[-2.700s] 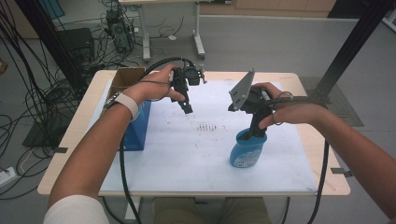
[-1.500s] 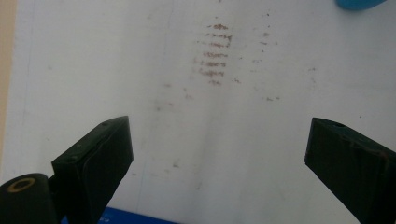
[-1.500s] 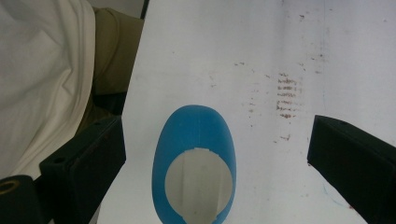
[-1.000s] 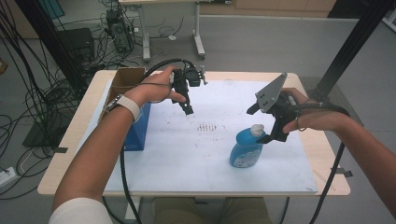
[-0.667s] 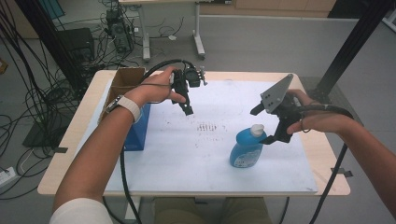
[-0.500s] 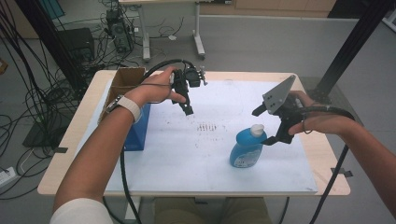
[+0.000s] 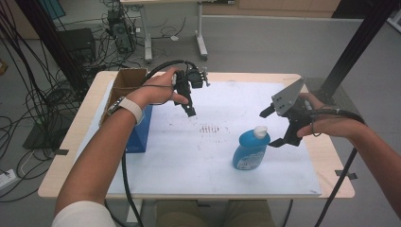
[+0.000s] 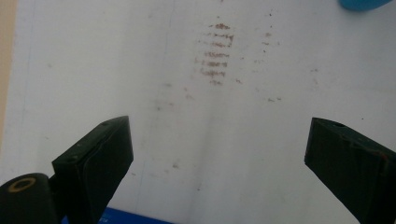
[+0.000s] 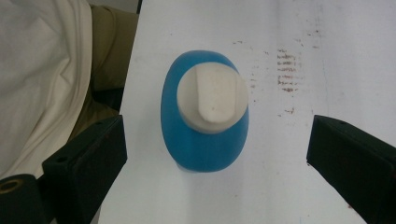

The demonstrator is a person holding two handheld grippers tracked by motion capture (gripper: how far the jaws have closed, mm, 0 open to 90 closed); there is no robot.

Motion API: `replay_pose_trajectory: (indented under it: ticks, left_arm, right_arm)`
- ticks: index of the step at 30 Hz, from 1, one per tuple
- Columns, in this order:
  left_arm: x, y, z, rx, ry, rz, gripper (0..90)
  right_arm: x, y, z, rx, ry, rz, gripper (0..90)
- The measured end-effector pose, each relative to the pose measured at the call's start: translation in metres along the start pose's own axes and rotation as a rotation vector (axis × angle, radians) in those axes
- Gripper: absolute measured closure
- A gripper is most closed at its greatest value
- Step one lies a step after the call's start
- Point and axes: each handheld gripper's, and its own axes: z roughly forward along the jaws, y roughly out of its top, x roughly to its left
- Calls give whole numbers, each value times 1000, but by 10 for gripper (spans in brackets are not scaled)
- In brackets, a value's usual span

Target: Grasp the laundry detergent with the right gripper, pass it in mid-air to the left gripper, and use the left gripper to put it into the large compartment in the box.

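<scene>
High view: wooden surface [image 7: 316, 156] covered by a white sheet [image 7: 189, 156] with a patch of small brown smudges [image 7: 211, 129] mid-sheet. Grey floor behind, cable tangles at left, another desk's legs further back. Open cardboard box [image 7: 124, 84] at the left edge with a blue box [image 7: 141, 135] just in front of it. Blue bottle [image 7: 250, 147] stands upright right of centre, rounded glossy plastic, white flip cap. Left tool [image 7: 190, 111] hangs above the sheet, well apart from the bottle. Right tool [image 7: 273, 127] sits just right of the bottle cap, jaws spread, gripping nothing.

Left gripper view: black blocky jaws wide apart, nothing between them; smudged matte sheet below, bottle edge [image 8: 364, 3] at top right.

Right gripper view: looks straight down on the bottle [image 9: 204, 140], oval blue body, cream cap; jaws wide, clear of it on both sides. Person's light shirt at left.
</scene>
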Motion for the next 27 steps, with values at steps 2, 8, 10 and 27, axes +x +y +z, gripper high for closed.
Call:
replay_pose_trajectory:
  ticks: [2, 8, 10, 27]
  left_arm:
    - [0, 0, 0, -1, -1, -1, 83]
    - [0, 1, 1, -4, 0, -2, 83]
    - [0, 1, 1, 0, -2, 0, 83]
    - [0, 0, 2, 0, -2, -7, 85]
  right_arm:
    - [0, -3, 0, 1, 0, 7, 47]
    - [1, -9, -1, -6, -6, 15, 45]
    - [2, -12, -1, -8, -10, 16, 44]
    - [3, -29, 7, -39, -23, 30, 41]
